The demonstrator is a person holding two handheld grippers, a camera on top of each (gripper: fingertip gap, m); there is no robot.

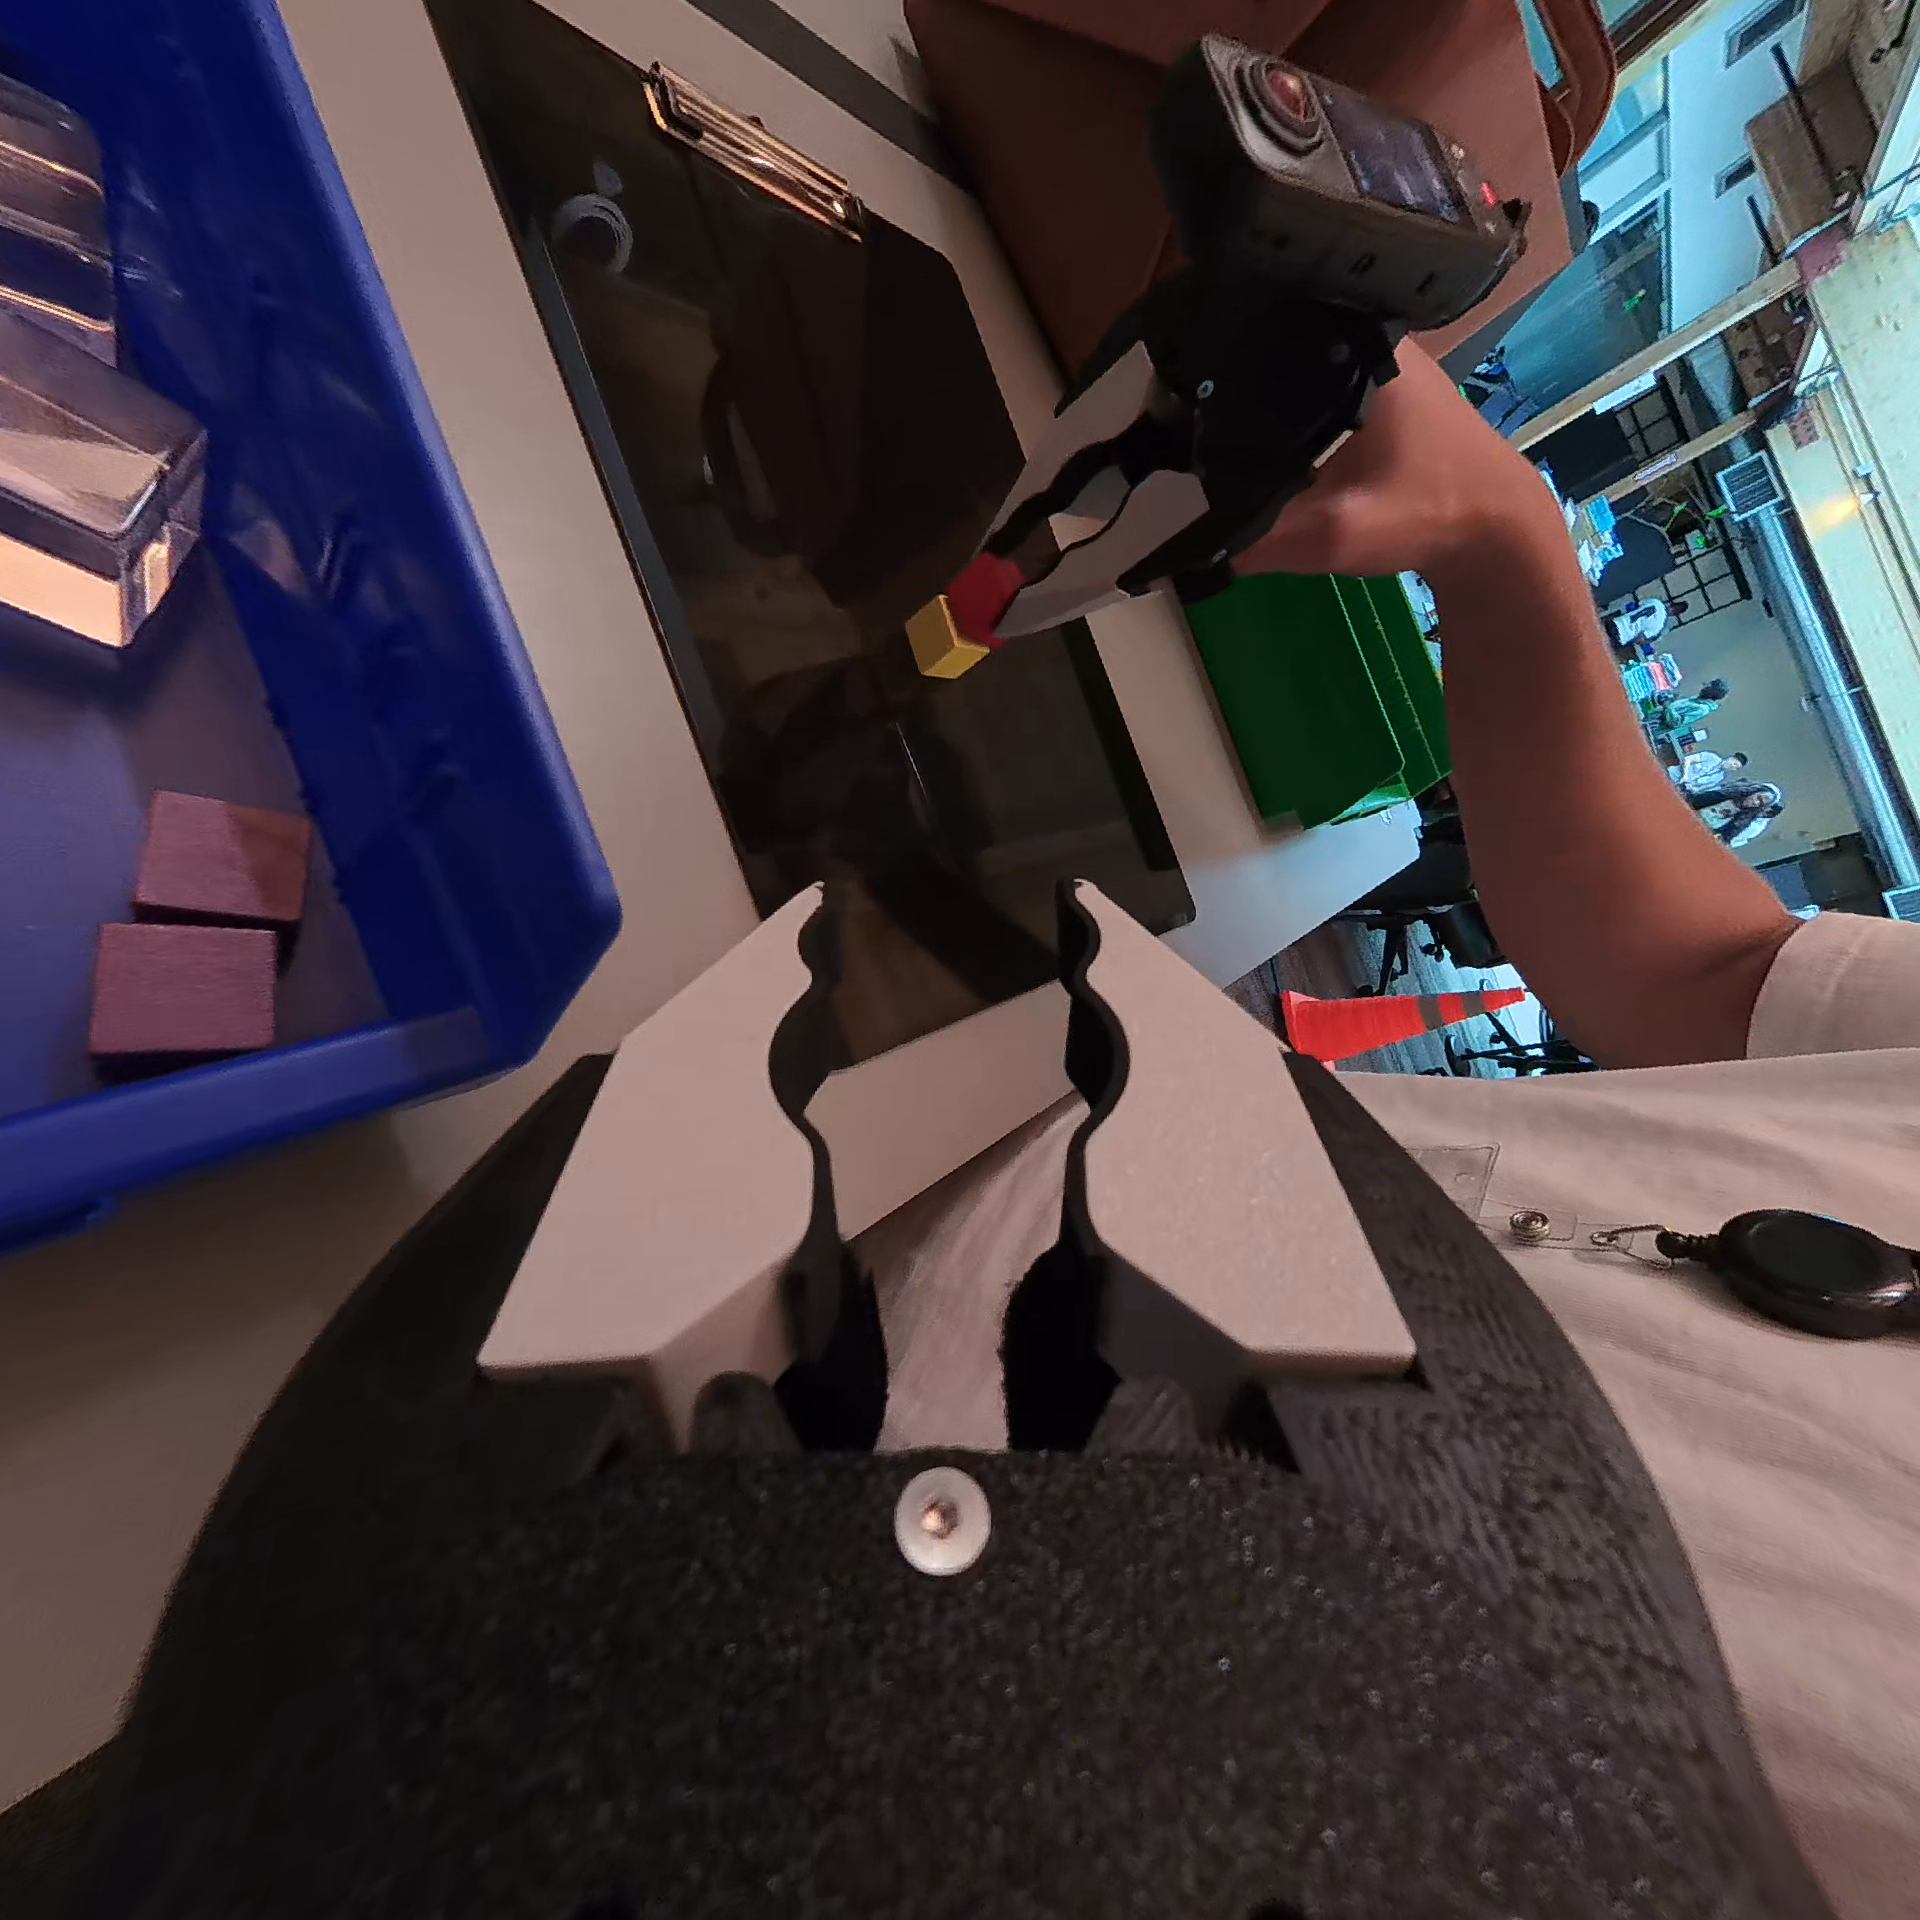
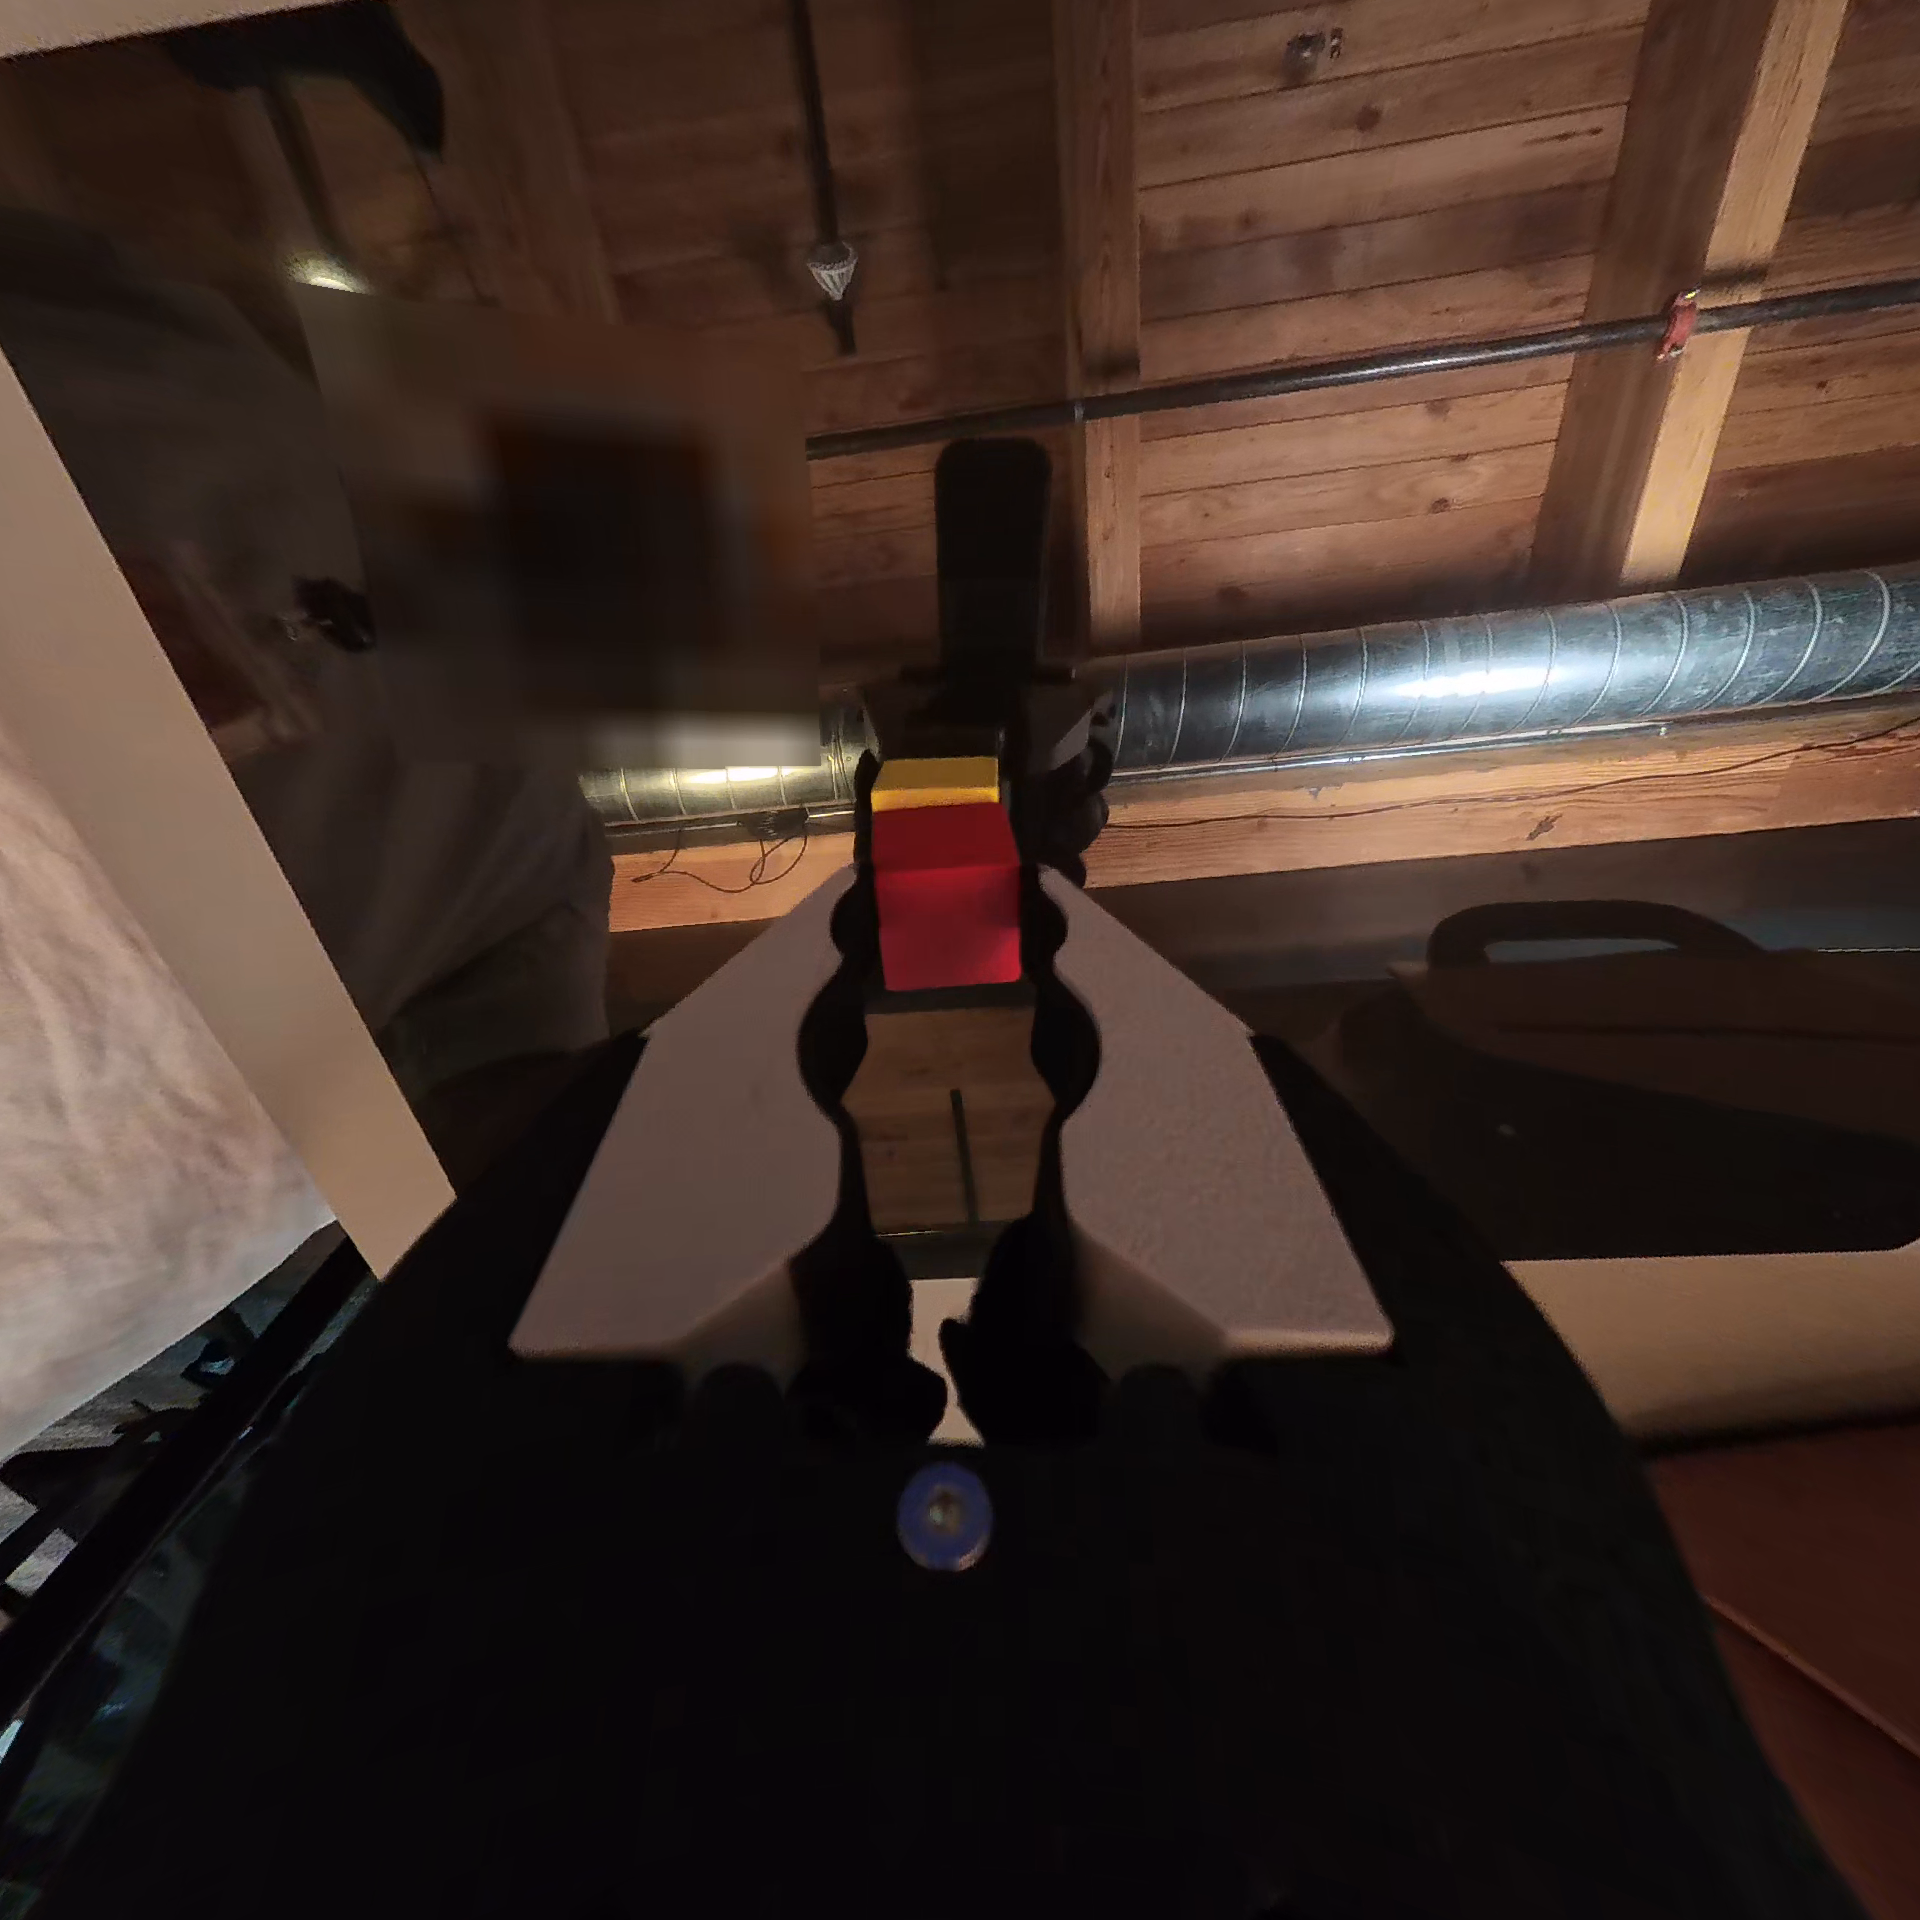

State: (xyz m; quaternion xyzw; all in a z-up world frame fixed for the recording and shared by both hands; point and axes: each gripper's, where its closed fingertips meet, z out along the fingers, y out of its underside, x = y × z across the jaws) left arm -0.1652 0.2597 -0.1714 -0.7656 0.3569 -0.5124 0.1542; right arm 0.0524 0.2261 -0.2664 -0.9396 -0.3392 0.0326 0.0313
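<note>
Left wrist view: the left tongs (image 1: 940, 904) stood released, their pale fingers (image 1: 727, 1049) parted with nothing between them, hovering over the near edge of a dark glossy clipboard (image 1: 831, 540) that lay on the white tabletop (image 1: 582, 582). To their left sat a blue bin (image 1: 416, 582), holding two purple blocks (image 1: 203, 935) and clear blocks (image 1: 83, 488) farther back. Beyond, the right tongs (image 1: 1000, 615), held in a person's hand (image 1: 1392, 520) and carrying a black camera (image 1: 1340, 177), were clenched on a red block (image 1: 982, 594). A yellow block (image 1: 943, 639) touched the red one on its far side and sat on or just over the clipboard surface; which, cannot be told. A green bin (image 1: 1309, 696) stood at the tabletop's far side, and an orange cone (image 1: 1382, 1018) lay on the floor past it. The person's pale shirt (image 1: 1558, 1455) bore a black badge reel (image 1: 1808, 1283).

Right wrist view: the right tongs (image 2: 948, 914) gripped the red block (image 2: 945, 914) between the fingertips, with the yellow block (image 2: 935, 781) directly beyond it, touching. The glossy clipboard (image 2: 1351, 312) filled the field, mirroring wooden ceiling beams and a metal duct. White tabletop (image 2: 187, 831) showed at left.
</note>
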